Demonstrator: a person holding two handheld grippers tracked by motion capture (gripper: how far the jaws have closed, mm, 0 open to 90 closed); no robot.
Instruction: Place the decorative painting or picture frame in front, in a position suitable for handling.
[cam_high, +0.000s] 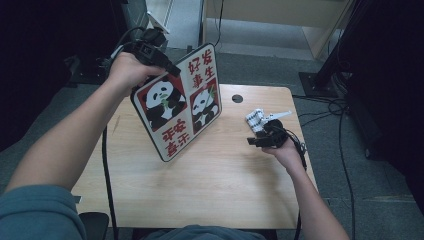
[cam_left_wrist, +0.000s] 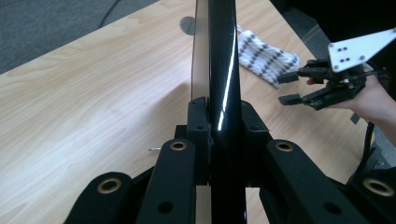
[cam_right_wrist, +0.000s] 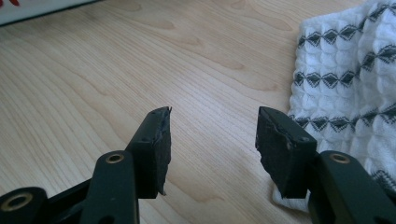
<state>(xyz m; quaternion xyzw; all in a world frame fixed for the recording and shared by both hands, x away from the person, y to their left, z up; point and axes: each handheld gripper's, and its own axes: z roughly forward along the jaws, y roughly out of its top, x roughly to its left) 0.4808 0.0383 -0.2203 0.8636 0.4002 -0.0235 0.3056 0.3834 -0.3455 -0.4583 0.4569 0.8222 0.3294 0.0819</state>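
The panda board is a flat, thin rectangular panel with rounded corners, held tilted in the air above the left half of the counter, its lower corner close to the wood; whether that corner touches cannot be told. Its face is glossy and divided into four fields: two red ones with black-and-white pandas, two white ones with red characters, all inside a dark rim. Seen edge-on in the left gripper view, the board is a slim black strip with a bright reflection down it, standing straight up between the fingers of the left gripper, which are clamped tight against both faces at the board's upper left edge. In the high view the left gripper meets that edge from above the person's left hand.

Well apart to the right, the right gripper hovers low over the counter with its fingers spread wide and nothing between them. Just beside its far finger lies a white cloth, soft and waffle-textured with rows of dark diamonds, bunched in a small heap.

The counter is pale wood-grain laminate, smooth, with a round cable hole near its far edge.
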